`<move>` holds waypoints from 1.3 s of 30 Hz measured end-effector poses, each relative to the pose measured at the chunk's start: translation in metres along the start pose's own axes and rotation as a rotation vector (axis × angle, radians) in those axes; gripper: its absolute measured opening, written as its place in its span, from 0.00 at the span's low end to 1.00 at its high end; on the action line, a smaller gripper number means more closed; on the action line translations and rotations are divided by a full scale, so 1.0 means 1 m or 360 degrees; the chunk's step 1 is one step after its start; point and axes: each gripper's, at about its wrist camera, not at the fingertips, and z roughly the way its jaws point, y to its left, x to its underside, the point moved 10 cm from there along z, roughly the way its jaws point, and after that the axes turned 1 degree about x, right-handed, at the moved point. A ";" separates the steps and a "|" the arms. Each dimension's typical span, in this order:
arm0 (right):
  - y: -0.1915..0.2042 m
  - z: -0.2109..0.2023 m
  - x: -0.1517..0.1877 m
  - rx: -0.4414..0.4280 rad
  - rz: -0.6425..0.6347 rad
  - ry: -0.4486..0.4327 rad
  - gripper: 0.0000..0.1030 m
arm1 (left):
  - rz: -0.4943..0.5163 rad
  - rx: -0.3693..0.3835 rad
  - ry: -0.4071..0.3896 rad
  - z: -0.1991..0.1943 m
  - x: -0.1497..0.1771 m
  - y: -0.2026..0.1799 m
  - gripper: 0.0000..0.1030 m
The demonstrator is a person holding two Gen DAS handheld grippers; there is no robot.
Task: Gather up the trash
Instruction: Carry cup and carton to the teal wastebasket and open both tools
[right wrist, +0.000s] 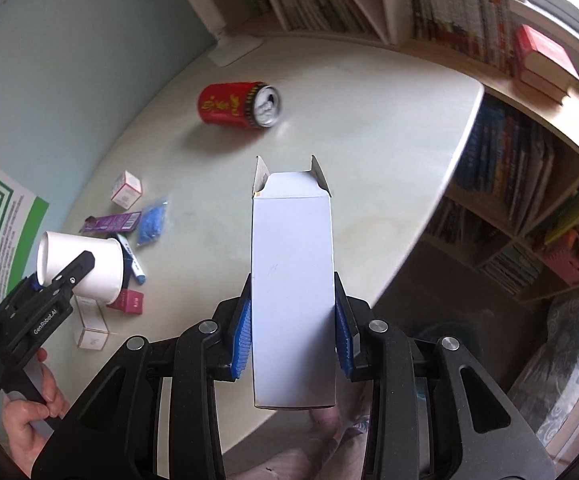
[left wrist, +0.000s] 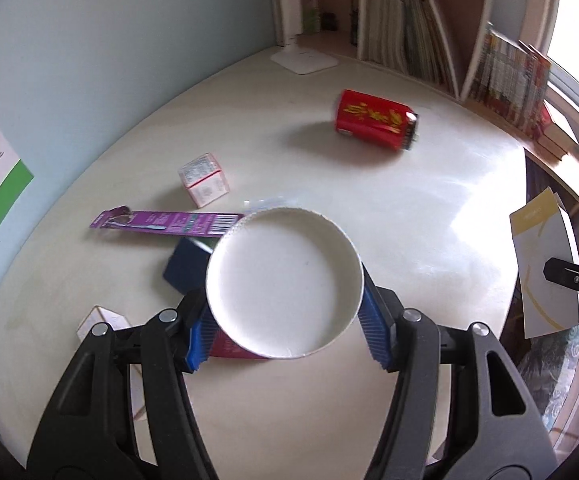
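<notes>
"GenRobot.AI" marks the left gripper [right wrist: 55, 280], fingers clamped on paper cup [right wrist: 85, 266]; right gripper [right wrist: 292, 332] fingers clamp white carton [right wrist: 292, 280].

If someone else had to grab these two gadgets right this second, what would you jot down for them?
Left gripper: shut on the white paper cup, held above the table.
Right gripper: shut on the white carton, top flaps open.
Done: two pieces picked up, not yet binned; no bin is in view.
Left on the table: red can lying on its side, pink-and-white small box, purple pack, blue bag, marker, dark pink box, another small white box.
</notes>
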 end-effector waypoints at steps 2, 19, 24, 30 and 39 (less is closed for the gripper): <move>-0.027 -0.010 0.011 0.0026 0.0070 -0.0014 0.34 | 0.0073 0.0050 0.0007 -0.003 0.004 -0.030 0.56; -0.244 -0.050 0.119 0.0117 0.0505 0.0104 0.34 | 0.0587 0.0396 0.0206 0.004 0.096 -0.302 0.56; -0.283 -0.038 0.148 0.0091 0.0570 0.0138 0.34 | 0.0717 0.0418 0.0298 0.023 0.130 -0.351 0.56; -0.319 -0.006 0.179 0.0072 0.0654 0.0218 0.34 | 0.0795 0.0428 0.0394 0.052 0.165 -0.390 0.56; -0.348 0.060 0.215 0.0031 0.0722 0.0347 0.34 | 0.0893 0.0417 0.0516 0.104 0.215 -0.420 0.56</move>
